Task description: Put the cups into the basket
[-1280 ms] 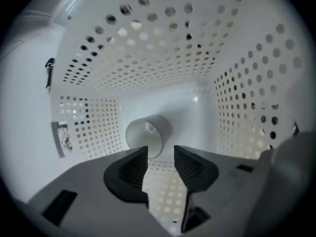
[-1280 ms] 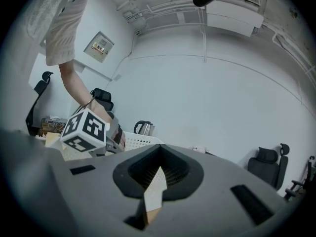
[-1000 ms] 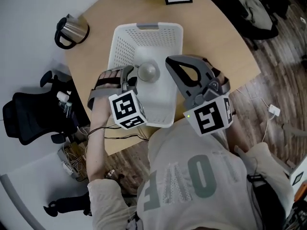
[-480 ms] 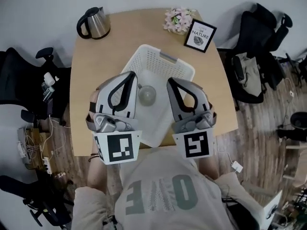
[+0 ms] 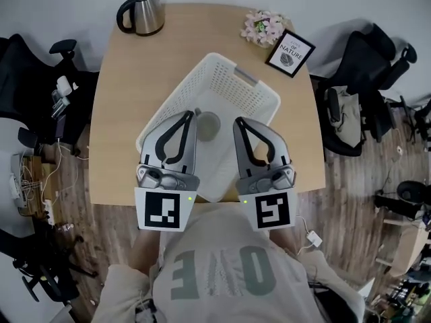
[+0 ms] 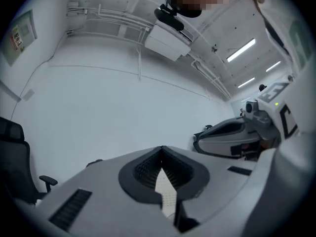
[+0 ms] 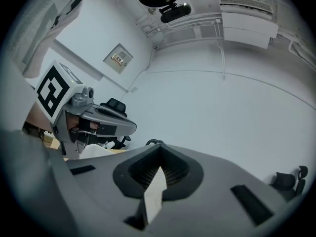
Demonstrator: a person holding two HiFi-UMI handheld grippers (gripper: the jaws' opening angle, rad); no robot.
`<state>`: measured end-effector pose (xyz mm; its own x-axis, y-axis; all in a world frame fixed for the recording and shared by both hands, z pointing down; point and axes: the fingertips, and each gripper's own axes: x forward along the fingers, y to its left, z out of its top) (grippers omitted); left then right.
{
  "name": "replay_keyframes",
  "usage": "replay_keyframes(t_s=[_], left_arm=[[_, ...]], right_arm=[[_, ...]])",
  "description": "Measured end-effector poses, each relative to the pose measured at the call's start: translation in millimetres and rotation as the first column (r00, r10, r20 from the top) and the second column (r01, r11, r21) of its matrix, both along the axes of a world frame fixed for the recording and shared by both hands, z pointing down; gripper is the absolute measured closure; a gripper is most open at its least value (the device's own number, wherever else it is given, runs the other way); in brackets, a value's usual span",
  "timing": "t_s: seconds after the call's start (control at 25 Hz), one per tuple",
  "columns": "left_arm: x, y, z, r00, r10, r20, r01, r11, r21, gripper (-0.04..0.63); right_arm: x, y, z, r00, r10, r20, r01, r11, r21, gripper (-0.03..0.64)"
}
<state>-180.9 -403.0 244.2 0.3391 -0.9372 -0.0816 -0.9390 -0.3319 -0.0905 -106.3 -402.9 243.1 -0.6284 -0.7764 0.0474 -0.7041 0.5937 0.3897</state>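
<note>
A white perforated basket stands on the wooden table. One grey cup sits inside it, near its front end. My left gripper and right gripper hover side by side over the basket's near end, with the cup between their tips. Neither touches the cup. The left gripper view shows the left gripper with jaws closed together on nothing, aimed at a bare wall. The right gripper is closed and empty in the same way.
A steel kettle stands at the table's far left corner. Pink flowers and a framed card are at the far right. Black office chairs flank the table on both sides, and cables lie on the floor at left.
Both grippers have drawn back from over the basket toward the near table edge and now sit level, side by side. The cup stays in the basket.
</note>
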Motion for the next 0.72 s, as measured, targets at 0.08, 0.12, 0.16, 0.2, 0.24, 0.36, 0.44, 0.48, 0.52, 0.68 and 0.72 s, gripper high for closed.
replay_keyframes(t_s=[0.08,0.12,0.16,0.2,0.24,0.36,0.44,0.48,0.52,0.68,0.72], left_arm=[[3,2,2,1.0,0.015,0.006,-0.015,1.0,-0.001,0.586],[5,2,3,0.999,0.025,0.036,-0.025,1.0,0.004,0.585],[6,2,4,0.997,0.033,0.074,-0.034,0.999,0.01,0.584],[7,1,5,0.994,0.039,0.104,-0.041,0.999,0.014,0.586],[8,1,6,0.992,0.044,0.119,-0.046,0.999,0.016,0.586],[9,0,10,0.992,0.073,0.099,-0.074,0.997,0.003,0.586],[7,0,15,0.994,0.082,0.071,-0.082,0.997,-0.01,0.586],[5,0,17,0.995,0.077,0.063,-0.076,0.997,-0.016,0.586],[4,-1,19,0.996,0.069,0.063,-0.068,0.997,-0.019,0.584],[2,-4,24,0.994,0.06,0.091,-0.059,0.998,-0.016,0.586],[2,-4,26,0.994,0.06,0.096,-0.058,0.998,-0.017,0.584]], right_arm=[[-1,1,2,1.0,-0.002,-0.012,0.002,1.0,-0.006,0.618],[-1,1,4,1.0,0.0,-0.019,0.0,1.0,-0.009,0.618],[-1,1,5,1.0,0.003,-0.024,-0.003,1.0,-0.012,0.618],[-1,1,6,1.0,0.006,-0.026,-0.006,1.0,-0.014,0.618],[0,1,6,1.0,0.009,-0.023,-0.01,1.0,-0.014,0.618],[-2,0,8,1.0,0.013,-0.019,-0.013,1.0,-0.024,0.618],[-4,-1,14,0.999,0.01,-0.035,-0.011,0.999,-0.037,0.618],[-5,-1,17,0.999,0.01,-0.042,-0.012,0.999,-0.044,0.618],[-6,-1,20,0.999,0.011,-0.046,-0.013,0.999,-0.048,0.618],[-10,-4,29,0.998,0.01,-0.063,-0.013,0.998,-0.054,0.618],[-11,-5,31,0.998,0.01,-0.07,-0.014,0.998,-0.055,0.618]])
